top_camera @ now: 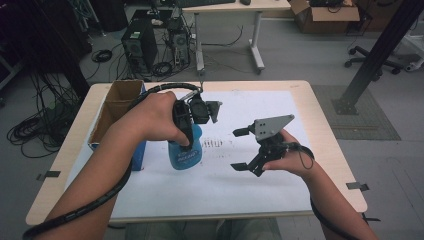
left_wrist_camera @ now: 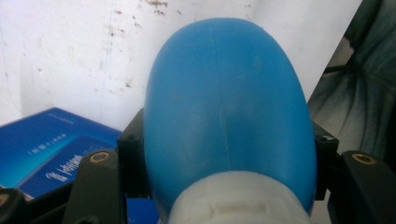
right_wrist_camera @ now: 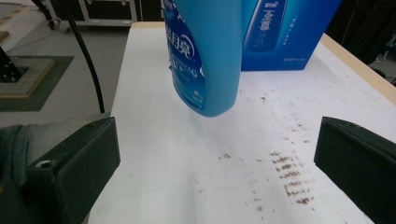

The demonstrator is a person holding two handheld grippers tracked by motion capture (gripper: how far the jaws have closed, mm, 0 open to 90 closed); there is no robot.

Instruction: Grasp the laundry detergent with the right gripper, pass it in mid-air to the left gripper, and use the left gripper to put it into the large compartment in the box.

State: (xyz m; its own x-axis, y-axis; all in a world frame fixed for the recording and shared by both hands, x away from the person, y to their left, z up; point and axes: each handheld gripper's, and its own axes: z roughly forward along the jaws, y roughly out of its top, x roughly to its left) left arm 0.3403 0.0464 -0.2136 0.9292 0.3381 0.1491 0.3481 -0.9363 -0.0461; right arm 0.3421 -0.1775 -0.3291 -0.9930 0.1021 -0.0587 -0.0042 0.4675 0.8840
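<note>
We watch left gripper point(top_camera: 192, 112) clamped on blue bottle point(top_camera: 185, 150), up by white cap, bottle hanging just above white sheet point(top_camera: 260, 170) on bench point(top_camera: 320, 107), near blue box point(top_camera: 137, 155). Right gripper point(top_camera: 243, 149) jaws wide apart, nothing between. We judge bottle stiff, smooth, likely slippery, fairly heavy if full; neck below cap safest hold.

A wooden table point(top_camera: 325, 130) carries a stained white sheet point(top_camera: 250, 175) and an open blue box point(top_camera: 117, 112).
</note>
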